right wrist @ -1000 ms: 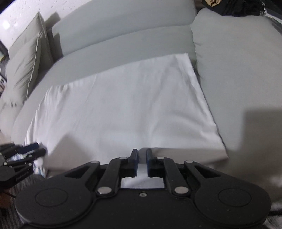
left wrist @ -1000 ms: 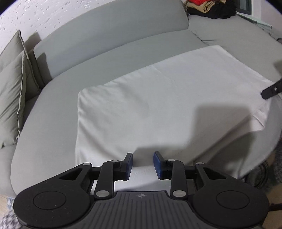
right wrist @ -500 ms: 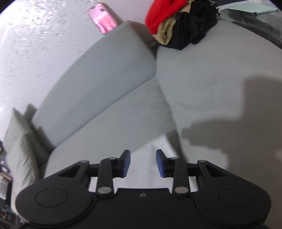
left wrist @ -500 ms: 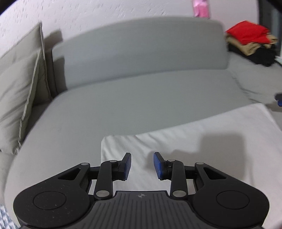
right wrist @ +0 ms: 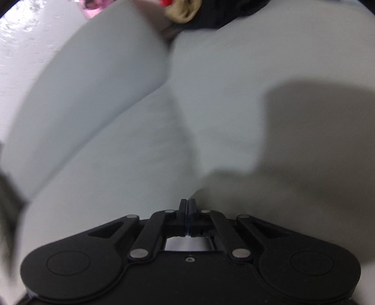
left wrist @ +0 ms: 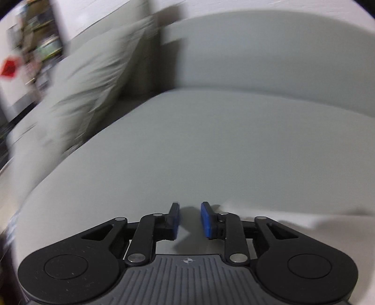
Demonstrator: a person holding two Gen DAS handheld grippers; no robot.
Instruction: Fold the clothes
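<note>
Both views have swung up off the white cloth [left wrist: 304, 225], now only a strip on the sofa [left wrist: 211, 140] beside the left gripper [left wrist: 189, 219], fingers parted and empty. The right gripper [right wrist: 187, 217] is pinched closed, contents unclear. Pinch the left edge fully, then lift both together.

Plain grey sofa [left wrist: 234, 145], white cloth [left wrist: 316, 225], black grippers' blue fingers [left wrist: 207, 220], red-tan-black clothes pile [right wrist: 187, 9].

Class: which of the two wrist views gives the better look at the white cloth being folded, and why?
The left wrist view. The white cloth shows as a pale sheet on the grey sofa seat, beside the open left gripper. The right wrist view shows only a sliver behind the shut right gripper.
</note>
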